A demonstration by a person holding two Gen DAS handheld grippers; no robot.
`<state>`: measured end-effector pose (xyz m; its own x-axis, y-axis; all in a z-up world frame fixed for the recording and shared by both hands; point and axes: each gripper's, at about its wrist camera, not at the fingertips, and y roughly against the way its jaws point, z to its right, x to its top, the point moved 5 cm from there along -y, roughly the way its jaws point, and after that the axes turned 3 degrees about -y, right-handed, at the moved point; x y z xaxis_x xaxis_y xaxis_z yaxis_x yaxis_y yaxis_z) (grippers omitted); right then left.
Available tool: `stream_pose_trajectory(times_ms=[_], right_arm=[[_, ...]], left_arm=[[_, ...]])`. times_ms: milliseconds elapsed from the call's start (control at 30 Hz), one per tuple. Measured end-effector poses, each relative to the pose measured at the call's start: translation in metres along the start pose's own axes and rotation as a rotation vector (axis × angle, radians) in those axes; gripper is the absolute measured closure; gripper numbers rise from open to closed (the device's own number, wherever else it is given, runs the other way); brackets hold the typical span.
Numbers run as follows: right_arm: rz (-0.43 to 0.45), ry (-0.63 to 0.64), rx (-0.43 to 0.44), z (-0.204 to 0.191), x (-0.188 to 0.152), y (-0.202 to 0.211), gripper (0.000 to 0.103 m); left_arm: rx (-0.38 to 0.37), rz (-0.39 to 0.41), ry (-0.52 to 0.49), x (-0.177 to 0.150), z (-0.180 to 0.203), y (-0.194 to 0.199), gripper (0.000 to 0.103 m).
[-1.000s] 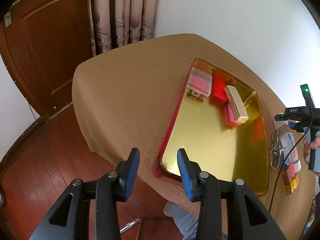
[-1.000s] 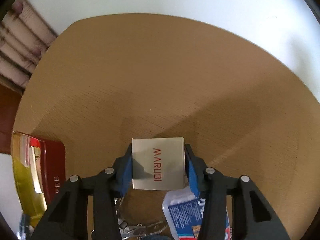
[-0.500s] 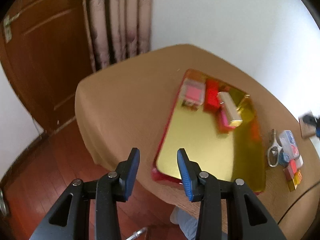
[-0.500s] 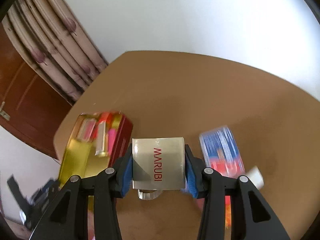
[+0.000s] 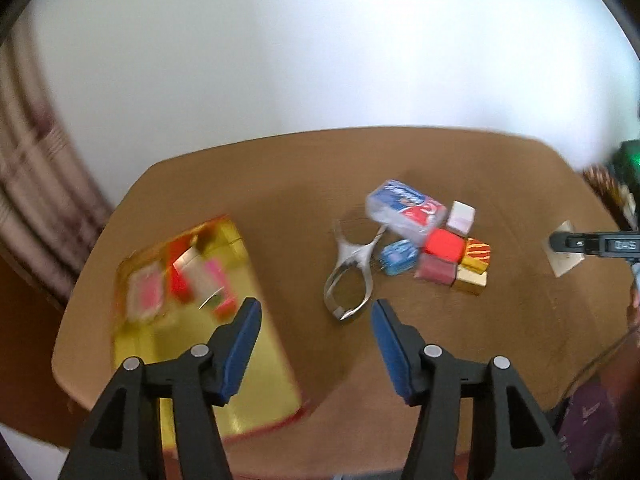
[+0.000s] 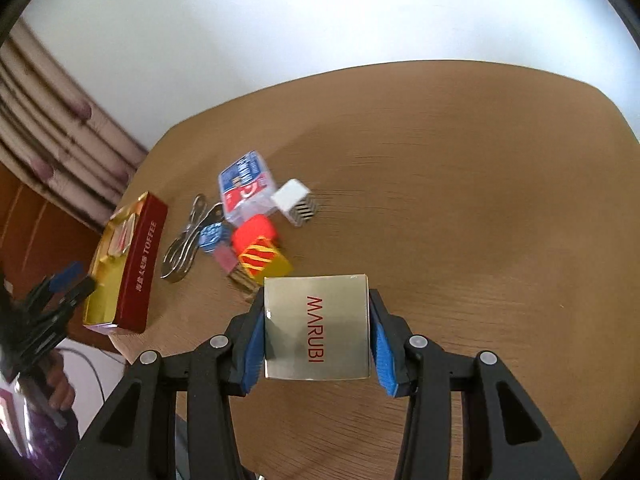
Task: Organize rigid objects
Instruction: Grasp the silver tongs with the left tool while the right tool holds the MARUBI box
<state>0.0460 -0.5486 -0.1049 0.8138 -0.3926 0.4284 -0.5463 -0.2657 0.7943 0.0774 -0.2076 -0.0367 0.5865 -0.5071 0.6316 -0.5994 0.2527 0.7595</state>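
A white wall and patterned curtain are seen behind the brown counter point(image 6: 460, 168). The silver MARUBI box point(image 6: 317, 328) is clamped by its two side faces in the right tongs point(image 6: 317, 338), above bare counter, near the cluster of small boxes point(image 6: 256, 240). It is judged light, stiff and slick-faced cardboard, best held across flat sides. The left tongs point(image 5: 316, 336) are opening, nothing between them, with the gold tin point(image 5: 248, 360) and metal clip point(image 5: 350, 276) just beyond.
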Motion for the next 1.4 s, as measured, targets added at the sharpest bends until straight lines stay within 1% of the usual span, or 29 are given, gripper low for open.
stream_pose_trajectory(times_ms=[67, 100, 167, 233, 300, 367, 467, 500, 600, 700, 867, 900, 967, 1000, 1033, 1067, 1100, 1167, 1233, 1300, 1400], right_arm=[[0.007, -0.015, 0.013, -0.003, -0.001, -0.004, 0.061], [0.008, -0.023, 0.022, 0.004, -0.002, -0.002, 0.061], [0.007, -0.043, 0.040, 0.011, -0.005, -0.002, 0.061], [0.004, -0.059, 0.058, 0.019, -0.006, -0.002, 0.061], [-0.001, -0.080, 0.075, 0.028, -0.007, -0.002, 0.060], [-0.005, -0.096, 0.094, 0.032, -0.006, -0.003, 0.060], [-0.012, -0.120, 0.106, 0.042, -0.006, -0.006, 0.060], [-0.015, -0.131, 0.113, 0.045, -0.005, -0.008, 0.060], [-0.023, -0.149, 0.129, 0.048, -0.005, -0.010, 0.060], [-0.029, -0.150, 0.136, 0.047, -0.005, -0.011, 0.060], [-0.037, -0.156, 0.161, 0.042, -0.005, -0.012, 0.060], [-0.038, -0.153, 0.160, 0.041, -0.005, -0.011, 0.060], [-0.039, -0.145, 0.162, 0.037, -0.005, -0.010, 0.059], [-0.039, -0.143, 0.162, 0.036, -0.005, -0.010, 0.059], [-0.040, -0.142, 0.163, 0.036, -0.005, -0.010, 0.059], [-0.041, -0.142, 0.165, 0.034, -0.005, -0.010, 0.059], [-0.042, -0.144, 0.169, 0.034, -0.005, -0.010, 0.059], [-0.042, -0.147, 0.174, 0.033, -0.005, -0.010, 0.059], [-0.039, -0.146, 0.174, 0.032, -0.006, -0.009, 0.059], [-0.034, -0.144, 0.175, 0.031, -0.006, -0.006, 0.059], [-0.031, -0.138, 0.173, 0.028, -0.005, -0.004, 0.059]], left_arm=[[0.035, -0.046, -0.028, 0.015, 0.007, -0.021, 0.044], [0.034, -0.079, -0.034, 0.021, 0.009, -0.033, 0.044], [0.011, -0.136, -0.017, 0.030, 0.011, -0.053, 0.044], [-0.030, -0.216, -0.018, 0.035, 0.012, -0.076, 0.044], [0.012, -0.276, -0.027, 0.035, 0.011, -0.092, 0.044], [0.002, -0.299, -0.031, 0.037, 0.011, -0.102, 0.044], [-0.097, -0.338, 0.010, 0.038, 0.006, -0.115, 0.044], [-0.116, -0.352, 0.015, 0.038, 0.005, -0.119, 0.044], [-0.116, -0.413, -0.019, 0.035, 0.004, -0.134, 0.044], [-0.113, -0.445, -0.066, 0.033, 0.007, -0.145, 0.043], [-0.077, -0.493, -0.109, 0.031, 0.011, -0.162, 0.043], [-0.062, -0.493, -0.118, 0.031, 0.011, -0.165, 0.043], [-0.060, -0.466, -0.106, 0.033, 0.010, -0.169, 0.044], [-0.084, -0.462, -0.071, 0.033, 0.008, -0.169, 0.060], [-0.139, -0.457, -0.010, 0.033, 0.006, -0.168, 0.059], [-0.155, -0.452, 0.036, 0.032, -0.002, -0.168, 0.059], [-0.150, -0.445, 0.060, 0.032, -0.007, -0.168, 0.059], [-0.124, -0.438, 0.071, 0.031, -0.013, -0.167, 0.059], [-0.116, -0.427, 0.088, 0.030, -0.017, -0.158, 0.059], [-0.120, -0.389, 0.103, 0.031, -0.019, -0.141, 0.059], [-0.114, -0.319, 0.139, 0.041, -0.033, -0.101, 0.060]])
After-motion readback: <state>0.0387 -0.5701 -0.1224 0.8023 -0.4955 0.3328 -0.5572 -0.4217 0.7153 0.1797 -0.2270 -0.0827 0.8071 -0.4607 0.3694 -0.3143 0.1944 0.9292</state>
